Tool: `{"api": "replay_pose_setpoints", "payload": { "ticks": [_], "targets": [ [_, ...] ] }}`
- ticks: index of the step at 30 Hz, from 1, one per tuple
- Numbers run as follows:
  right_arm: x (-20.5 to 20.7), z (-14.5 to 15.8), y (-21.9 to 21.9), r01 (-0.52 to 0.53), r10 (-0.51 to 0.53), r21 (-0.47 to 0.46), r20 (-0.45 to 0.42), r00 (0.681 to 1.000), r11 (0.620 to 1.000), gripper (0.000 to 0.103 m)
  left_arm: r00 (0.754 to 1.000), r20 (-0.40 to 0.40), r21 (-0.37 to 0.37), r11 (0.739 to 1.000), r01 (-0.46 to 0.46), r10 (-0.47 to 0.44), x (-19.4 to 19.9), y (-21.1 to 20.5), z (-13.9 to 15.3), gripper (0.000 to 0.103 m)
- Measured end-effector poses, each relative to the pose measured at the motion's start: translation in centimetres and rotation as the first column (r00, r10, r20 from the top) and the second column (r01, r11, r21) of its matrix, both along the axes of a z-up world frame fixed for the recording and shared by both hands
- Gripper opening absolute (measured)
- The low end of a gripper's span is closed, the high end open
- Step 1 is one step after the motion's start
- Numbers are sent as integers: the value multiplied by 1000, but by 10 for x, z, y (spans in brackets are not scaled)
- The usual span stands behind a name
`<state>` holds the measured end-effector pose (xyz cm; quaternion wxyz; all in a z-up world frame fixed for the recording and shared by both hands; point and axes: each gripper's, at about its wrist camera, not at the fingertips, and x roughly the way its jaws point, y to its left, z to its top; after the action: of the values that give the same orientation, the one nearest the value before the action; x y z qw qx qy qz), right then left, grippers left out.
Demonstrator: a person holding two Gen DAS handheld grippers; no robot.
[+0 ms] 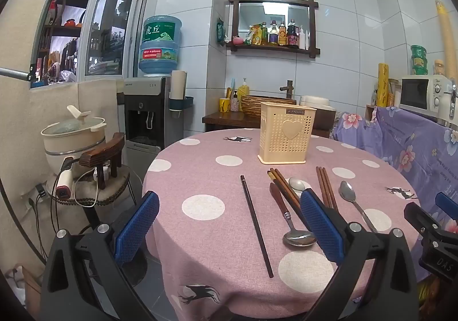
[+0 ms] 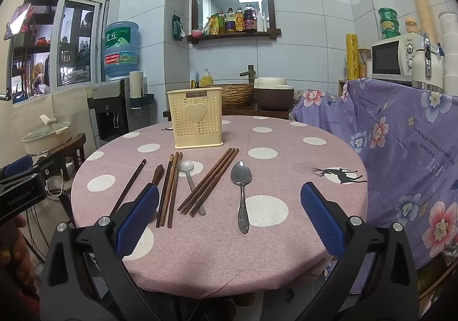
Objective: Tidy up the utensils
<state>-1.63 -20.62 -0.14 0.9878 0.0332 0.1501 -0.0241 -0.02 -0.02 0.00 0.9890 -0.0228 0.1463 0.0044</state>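
Observation:
A cream perforated utensil holder (image 1: 287,132) (image 2: 196,120) stands upright at the far side of the round pink dotted table (image 2: 266,249). In front of it lie a lone dark chopstick (image 1: 256,223), a wooden-handled spoon (image 1: 289,218), a bundle of brown chopsticks (image 2: 170,186), a small metal spoon (image 2: 189,175), three more chopsticks (image 2: 209,180) and a steel spoon (image 2: 242,186). My left gripper (image 1: 229,198) hovers open over the table's near left part, holding nothing. My right gripper (image 2: 230,189) is open and empty above the near edge.
A water dispenser (image 1: 148,109) and a lidded pot (image 1: 74,132) on a stool stand left of the table. A purple floral cloth (image 2: 400,163) covers furniture on the right, with a microwave (image 2: 398,59) on it. A sink counter (image 2: 229,113) is behind.

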Motion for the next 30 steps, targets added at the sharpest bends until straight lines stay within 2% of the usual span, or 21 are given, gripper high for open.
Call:
{"api": "replay_pose_setpoints", "payload": {
  "ticks": [30],
  "targets": [
    [0,-1,1,-1,1,-2,1,1000,1000,98,1000,-1,0,1000,1,-1,0,0,0,98]
  ]
}}
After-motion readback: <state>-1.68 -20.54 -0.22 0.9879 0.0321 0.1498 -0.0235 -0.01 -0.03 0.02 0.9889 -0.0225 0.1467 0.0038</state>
